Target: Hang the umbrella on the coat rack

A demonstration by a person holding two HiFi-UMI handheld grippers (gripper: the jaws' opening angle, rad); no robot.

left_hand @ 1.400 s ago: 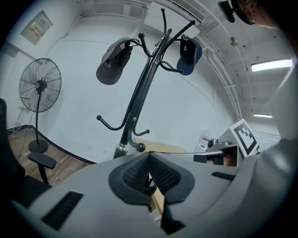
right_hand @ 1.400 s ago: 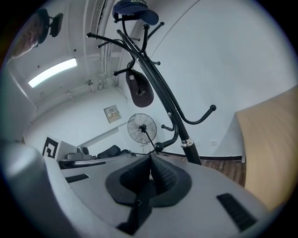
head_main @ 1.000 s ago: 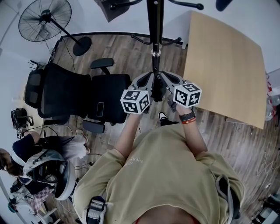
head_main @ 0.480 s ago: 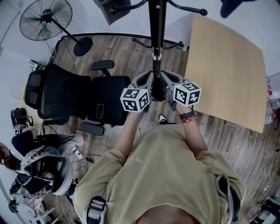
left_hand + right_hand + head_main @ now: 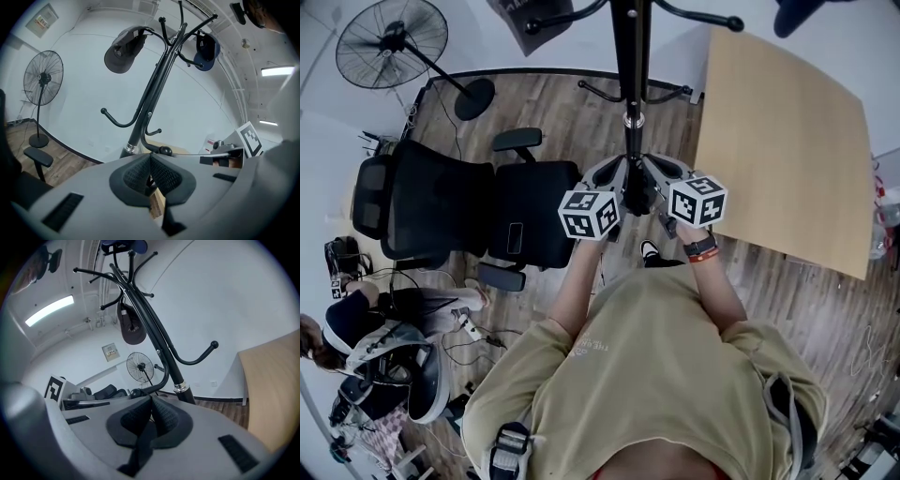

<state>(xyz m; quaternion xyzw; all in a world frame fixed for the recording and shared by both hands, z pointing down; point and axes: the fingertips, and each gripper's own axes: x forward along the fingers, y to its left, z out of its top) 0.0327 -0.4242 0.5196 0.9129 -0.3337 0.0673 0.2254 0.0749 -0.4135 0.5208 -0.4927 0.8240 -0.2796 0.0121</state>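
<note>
Both grippers sit at the coat rack (image 5: 633, 56) pole. Right gripper (image 5: 151, 404) fingers pinch a black strap (image 5: 140, 446). Left gripper (image 5: 150, 161) fingers are pressed together, seemingly on the same strap. Umbrella (image 5: 637, 195) is the dark bundle between them. The low hook (image 5: 136, 393) is just beyond the fingers. Judged not yet hung: looping the strap on and letting go remain.

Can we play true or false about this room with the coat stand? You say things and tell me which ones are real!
1. A grey cap and a blue cap hang on the coat rack. True.
2. The office chair is red. False: it is black.
3. A fan stands on the floor. True.
4. Both grippers are wide open. False: the left gripper and right gripper are shut, each pinching a dark strap.
</note>
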